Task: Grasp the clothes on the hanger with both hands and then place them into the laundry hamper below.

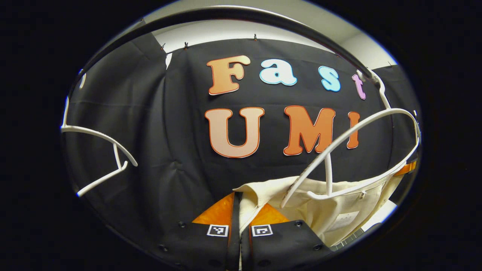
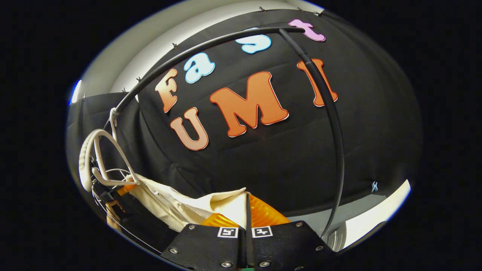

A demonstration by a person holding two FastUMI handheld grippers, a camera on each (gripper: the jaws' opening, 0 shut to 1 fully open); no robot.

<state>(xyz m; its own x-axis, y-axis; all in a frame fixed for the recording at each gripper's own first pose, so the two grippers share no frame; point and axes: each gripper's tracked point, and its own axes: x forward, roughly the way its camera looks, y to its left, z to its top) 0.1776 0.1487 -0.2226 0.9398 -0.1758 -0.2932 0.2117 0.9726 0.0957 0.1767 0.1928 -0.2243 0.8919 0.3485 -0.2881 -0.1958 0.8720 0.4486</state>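
Cream cotton shirt point(image 1: 339, 210) hangs at four o'clock from a white hanger point(image 1: 350, 150) on the black rail point(image 1: 241, 15). Both jaws pinch its soft, light collar edge. It should slide off limply; hold near the shoulders.

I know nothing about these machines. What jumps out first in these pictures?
A cream garment pinched between the orange fingers of the left gripper, low in its view, with a white hanger looping over it. The right gripper pinches the same cloth, under a curved black rail.
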